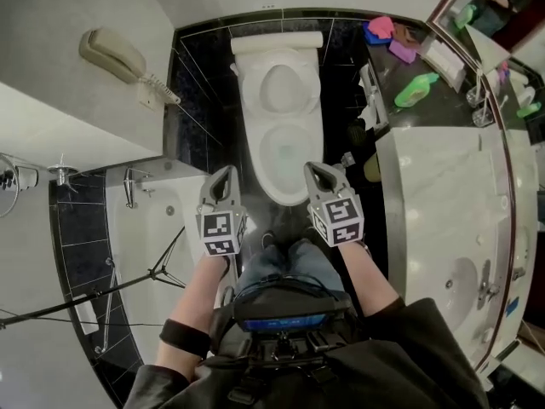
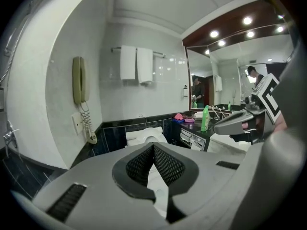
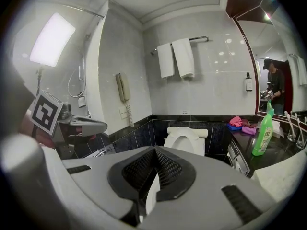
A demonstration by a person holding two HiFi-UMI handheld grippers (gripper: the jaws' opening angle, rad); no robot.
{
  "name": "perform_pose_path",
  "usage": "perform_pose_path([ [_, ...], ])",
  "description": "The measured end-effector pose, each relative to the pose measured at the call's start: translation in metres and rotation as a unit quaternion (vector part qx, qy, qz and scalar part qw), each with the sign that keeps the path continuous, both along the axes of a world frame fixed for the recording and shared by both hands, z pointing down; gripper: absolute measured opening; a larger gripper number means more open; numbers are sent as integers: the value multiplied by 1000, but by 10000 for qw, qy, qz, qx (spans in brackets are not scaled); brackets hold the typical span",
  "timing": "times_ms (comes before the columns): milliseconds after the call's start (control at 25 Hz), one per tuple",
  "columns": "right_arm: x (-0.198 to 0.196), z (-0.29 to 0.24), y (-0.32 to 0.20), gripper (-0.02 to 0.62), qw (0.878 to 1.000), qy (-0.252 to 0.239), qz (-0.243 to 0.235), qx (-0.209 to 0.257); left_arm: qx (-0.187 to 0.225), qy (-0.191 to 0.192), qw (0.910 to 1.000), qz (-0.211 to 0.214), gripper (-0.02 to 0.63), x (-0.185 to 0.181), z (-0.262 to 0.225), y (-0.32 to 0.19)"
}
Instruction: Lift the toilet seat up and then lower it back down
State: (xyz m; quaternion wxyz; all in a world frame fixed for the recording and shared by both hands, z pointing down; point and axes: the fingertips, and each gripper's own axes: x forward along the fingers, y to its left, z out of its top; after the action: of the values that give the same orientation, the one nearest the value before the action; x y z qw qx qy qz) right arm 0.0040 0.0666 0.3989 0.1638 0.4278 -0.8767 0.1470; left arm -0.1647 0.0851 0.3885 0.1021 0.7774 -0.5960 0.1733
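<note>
Both grippers, left gripper [image 1: 226, 177] and right gripper [image 1: 318, 174], have jaws pressed together on nothing, just short of the toilet bowl [image 1: 285, 156]. Toilet seat [image 1: 281, 88], upper centre, looks raised; lowering apparently remains.

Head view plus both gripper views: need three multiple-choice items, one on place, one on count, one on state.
1. Where is the wall phone relative to the toilet?
A. on the wall to its left
B. on the counter to its right
C. on top of it

2. How many towels hang on the rail?
A. one
B. two
C. four

3. How does the toilet seat stand?
A. down flat
B. taken off, on the floor
C. raised

Answers:
1 A: the head view shows the handset on the white wall left of the toilet.
2 B: both gripper views show two white towels side by side.
3 C: the ring stands up against the tank.
</note>
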Motion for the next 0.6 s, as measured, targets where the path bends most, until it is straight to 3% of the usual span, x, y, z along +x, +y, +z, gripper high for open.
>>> perform_pose_path([
  [240, 2, 5, -12, 2, 9992, -173, -323, -164, -140, -102, 9997, -149, 2, 16, 12, -25],
  [600, -17, 19, -51, 2, 9965, -163, -817, -113, -250, -449, 9985, -197, 3, 5, 33, -88],
])
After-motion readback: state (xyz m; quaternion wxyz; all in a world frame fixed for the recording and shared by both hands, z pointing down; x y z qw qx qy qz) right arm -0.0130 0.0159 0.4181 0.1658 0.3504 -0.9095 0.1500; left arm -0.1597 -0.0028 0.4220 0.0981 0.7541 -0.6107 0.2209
